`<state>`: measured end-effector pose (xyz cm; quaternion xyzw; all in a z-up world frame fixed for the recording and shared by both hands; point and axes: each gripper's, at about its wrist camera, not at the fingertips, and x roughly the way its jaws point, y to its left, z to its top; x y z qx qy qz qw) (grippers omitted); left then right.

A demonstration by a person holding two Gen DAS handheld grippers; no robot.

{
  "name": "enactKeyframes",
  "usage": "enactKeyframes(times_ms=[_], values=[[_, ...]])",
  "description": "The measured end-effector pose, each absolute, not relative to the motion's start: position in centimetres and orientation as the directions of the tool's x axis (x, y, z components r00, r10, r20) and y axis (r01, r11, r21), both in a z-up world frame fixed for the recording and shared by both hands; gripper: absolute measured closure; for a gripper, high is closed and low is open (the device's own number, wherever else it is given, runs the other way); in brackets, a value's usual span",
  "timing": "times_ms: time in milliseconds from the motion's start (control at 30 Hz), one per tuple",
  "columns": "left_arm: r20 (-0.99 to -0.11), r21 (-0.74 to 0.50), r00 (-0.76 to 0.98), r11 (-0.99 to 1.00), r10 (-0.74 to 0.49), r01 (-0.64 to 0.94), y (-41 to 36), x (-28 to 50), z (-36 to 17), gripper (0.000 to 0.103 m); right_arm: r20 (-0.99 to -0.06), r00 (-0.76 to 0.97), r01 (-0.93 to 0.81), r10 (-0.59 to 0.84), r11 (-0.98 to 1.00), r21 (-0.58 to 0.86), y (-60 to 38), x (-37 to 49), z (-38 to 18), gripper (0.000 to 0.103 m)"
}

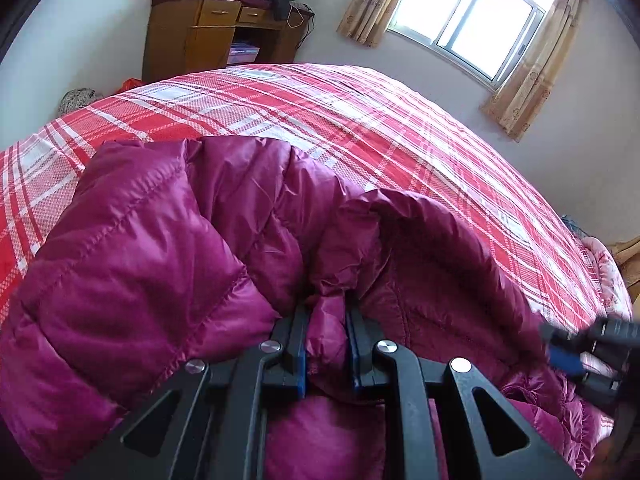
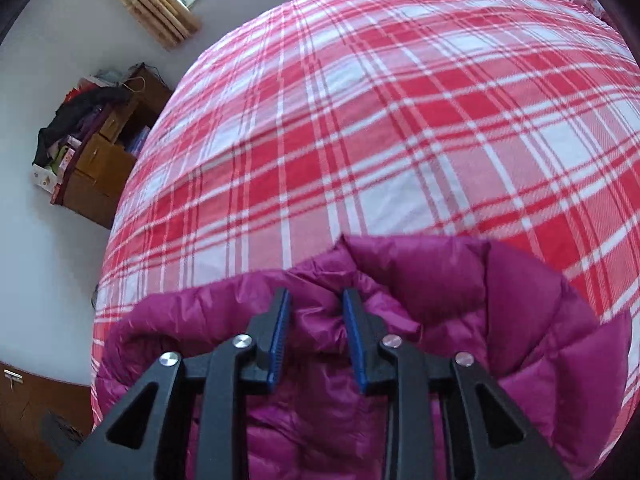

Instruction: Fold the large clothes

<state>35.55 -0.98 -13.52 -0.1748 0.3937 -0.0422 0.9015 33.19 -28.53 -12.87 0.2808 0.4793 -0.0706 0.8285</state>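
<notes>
A magenta quilted down jacket (image 1: 160, 248) lies bunched on the near part of a bed with a red and white plaid cover (image 1: 360, 120). My left gripper (image 1: 327, 316) is shut on a fold of the jacket, with fabric pinched between its blue pads. My right gripper (image 2: 316, 300) is shut on another fold of the jacket (image 2: 500, 320), near its edge toward the bed's middle (image 2: 360, 120). The right gripper also shows at the right edge of the left wrist view (image 1: 576, 356), close beside the jacket.
A wooden cabinet (image 1: 212, 36) piled with clothes and boxes stands against the far wall. A window (image 1: 472, 20) with beige curtains is to its right. The cabinet also shows in the right wrist view (image 2: 96, 160). A floral pillow (image 1: 608, 276) lies at the bed's right end.
</notes>
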Motion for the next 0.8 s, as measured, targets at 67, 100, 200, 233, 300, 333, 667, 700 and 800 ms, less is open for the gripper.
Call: enactKeyframes(times_ms=[67, 100, 200, 233, 300, 333, 667, 700, 800], values=[[-0.696, -0.348, 0.686, 0.936, -0.213, -0.061, -1.0, 35.6, -13.5, 0.086, -0.82, 0.562, 0.376, 0.112, 0.848, 0.374, -28.0, 31.6, -13.5, 0.08], [-0.695, -0.349, 0.686, 0.935, -0.215, -0.061, -1.0, 35.6, -13.5, 0.086, -0.808, 0.584, 0.358, 0.082, 0.867, 0.346, -27.6, 31.2, -13.6, 0.08], [-0.688, -0.388, 0.682, 0.92, -0.249, -0.056, -0.4, 35.5, -13.5, 0.086, -0.752, 0.651, 0.258, -0.101, 0.962, 0.095, -24.3, 30.4, -14.3, 0.08], [-0.693, -0.398, 0.672, 0.916, -0.263, -0.051, -0.1, 35.4, -13.3, 0.086, -0.741, 0.658, 0.254, -0.134, 0.966, 0.05, -23.7, 30.4, -14.2, 0.08], [-0.713, -0.381, 0.645, 0.924, -0.275, -0.027, 0.3, 34.9, -12.5, 0.085, -0.741, 0.658, 0.252, -0.133, 0.966, 0.051, -24.0, 30.5, -14.2, 0.08], [-0.719, -0.369, 0.639, 0.929, -0.275, -0.015, 0.5, 34.5, -11.7, 0.084, -0.739, 0.662, 0.251, -0.124, 0.966, 0.064, -24.2, 30.4, -14.2, 0.08], [-0.56, -0.288, 0.762, 0.939, -0.325, 0.189, -4.0, 34.9, -1.0, 0.084, -0.712, 0.698, 0.246, -0.08, 0.96, 0.133, -24.7, 29.8, -14.1, 0.079], [-0.582, -0.285, 0.731, 0.931, -0.357, 0.228, -5.5, 36.6, -1.2, 0.084, -0.709, 0.7, 0.246, -0.079, 0.96, 0.136, -24.6, 30.0, -14.2, 0.079], [-0.696, -0.253, 0.642, 0.946, -0.322, 0.201, -8.3, 40.6, -4.3, 0.084, -0.697, 0.714, 0.246, -0.059, 0.954, 0.172, -25.2, 29.6, -14.1, 0.079]])
